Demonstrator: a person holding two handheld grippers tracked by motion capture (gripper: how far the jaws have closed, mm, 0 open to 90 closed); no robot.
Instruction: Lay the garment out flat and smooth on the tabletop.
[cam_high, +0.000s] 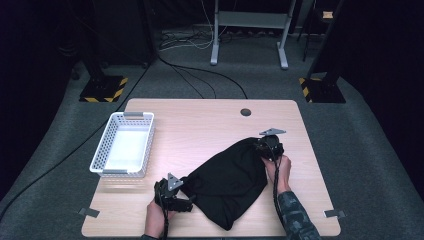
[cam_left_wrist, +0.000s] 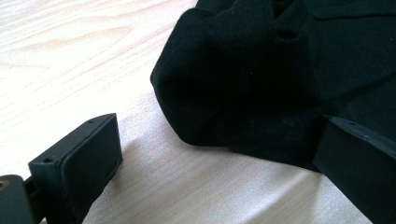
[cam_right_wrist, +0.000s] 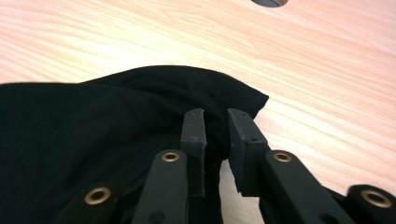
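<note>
- A black garment lies bunched on the wooden surface, stretched on a diagonal from about 7 o'clock up to 1 o'clock of the surface's middle, in its near-right part.
- The right hand-held gripper sits at the garment's far tip, at the 1 o'clock end, held by the person's right hand.
- In the right gripper view, the 2 black jaws of that hand-held gripper stand close together with a narrow gap, and a fold of the dark cloth is gathered between them; they look clamped on the garment's edge.
- The left hand-held gripper rests at the garment's near-left edge, at about 7 o'clock, in the person's left hand.
- In the left gripper view its 2 jaws stand wide apart; the rounded edge of the cloth lies ahead between them, against the right-hand jaw, with bare wood before the other.
- A white perforated basket stands at 9 o'clock on the surface, well apart from the garment.
- A round dark hole marks the surface at 12 o'clock.
</note>
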